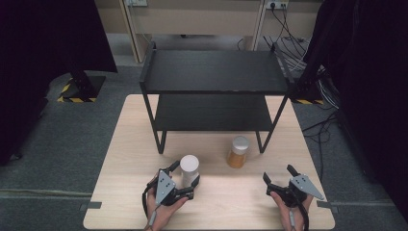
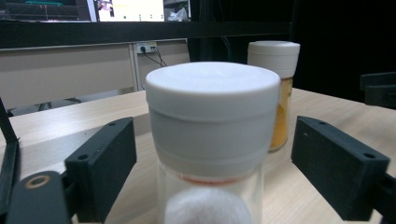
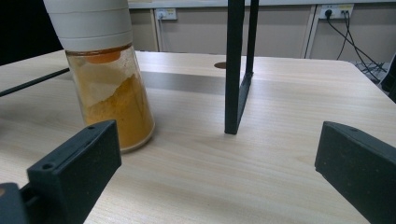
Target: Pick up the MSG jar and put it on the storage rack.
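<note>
A clear jar with a white lid (image 1: 189,168) stands on the wooden table (image 1: 130,159), left of centre. My left gripper (image 1: 185,179) is open with its jaws on either side of that jar (image 2: 212,140), a gap showing on each side. An orange-powder jar with a white lid (image 1: 238,152) stands further right, near the rack's front right leg. My right gripper (image 1: 278,176) is open near the table's front right, empty. In the right gripper view the orange jar (image 3: 109,88) stands ahead to the left of the jaws.
A black two-level rack (image 1: 214,72) stands at the back of the table; its front right leg (image 3: 235,70) is close ahead of the right gripper. Cables (image 1: 298,45) lie on the floor at the back right. Bare table lies between the two grippers.
</note>
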`<state>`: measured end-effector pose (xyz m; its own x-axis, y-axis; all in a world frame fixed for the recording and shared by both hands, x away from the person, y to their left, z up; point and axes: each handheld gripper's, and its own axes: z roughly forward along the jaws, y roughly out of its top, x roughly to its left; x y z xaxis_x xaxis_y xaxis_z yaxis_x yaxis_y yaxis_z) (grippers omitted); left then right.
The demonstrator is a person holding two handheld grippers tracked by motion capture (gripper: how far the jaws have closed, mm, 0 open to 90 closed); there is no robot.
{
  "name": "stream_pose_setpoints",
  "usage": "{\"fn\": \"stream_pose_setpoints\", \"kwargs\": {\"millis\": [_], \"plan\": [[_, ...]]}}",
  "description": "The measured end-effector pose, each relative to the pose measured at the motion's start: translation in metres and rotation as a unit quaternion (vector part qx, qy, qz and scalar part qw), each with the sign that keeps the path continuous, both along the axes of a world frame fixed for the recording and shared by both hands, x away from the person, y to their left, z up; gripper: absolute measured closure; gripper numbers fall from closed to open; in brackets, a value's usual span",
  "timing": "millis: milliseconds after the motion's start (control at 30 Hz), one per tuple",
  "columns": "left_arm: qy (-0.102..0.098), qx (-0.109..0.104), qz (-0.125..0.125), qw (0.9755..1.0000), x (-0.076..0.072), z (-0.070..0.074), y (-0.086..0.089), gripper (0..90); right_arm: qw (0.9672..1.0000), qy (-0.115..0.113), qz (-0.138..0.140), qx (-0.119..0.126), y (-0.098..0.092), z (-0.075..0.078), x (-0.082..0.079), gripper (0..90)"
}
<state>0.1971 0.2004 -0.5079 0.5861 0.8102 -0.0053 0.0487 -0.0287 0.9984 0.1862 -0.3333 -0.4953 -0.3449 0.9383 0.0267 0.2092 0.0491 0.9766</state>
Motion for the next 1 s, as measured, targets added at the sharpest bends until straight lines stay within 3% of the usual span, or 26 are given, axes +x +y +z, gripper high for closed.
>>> {"fn": "stream_pose_setpoints", "kwargs": {"millis": [133, 433, 900, 1000], "plan": [[0.005, 0.006, 0.006, 0.9999, 0.002, 0.005, -0.005, 18.8, 1.0, 0.0, 0.0, 0.001, 0.0, 0.0, 0.0, 0.7], [0.002, -0.005, 0.021, 0.9998, 0.0, 0.001, -0.012, 33.2, 1.0, -0.001, 0.0, -0.003, 0.0, 0.0, 0.0, 0.7], [0.004, -0.005, 0.017, 0.9998, 0.001, 0.002, -0.01, 33.8, 1.0, 0.0, -0.001, -0.004, 0.001, 0.0, 0.0, 0.9], [0.005, 0.005, 0.017, 0.9998, 0.001, 0.006, -0.01, 33.7, 1.0, 0.0, -0.001, -0.004, 0.001, 0.0, 0.0, 0.9]]}}
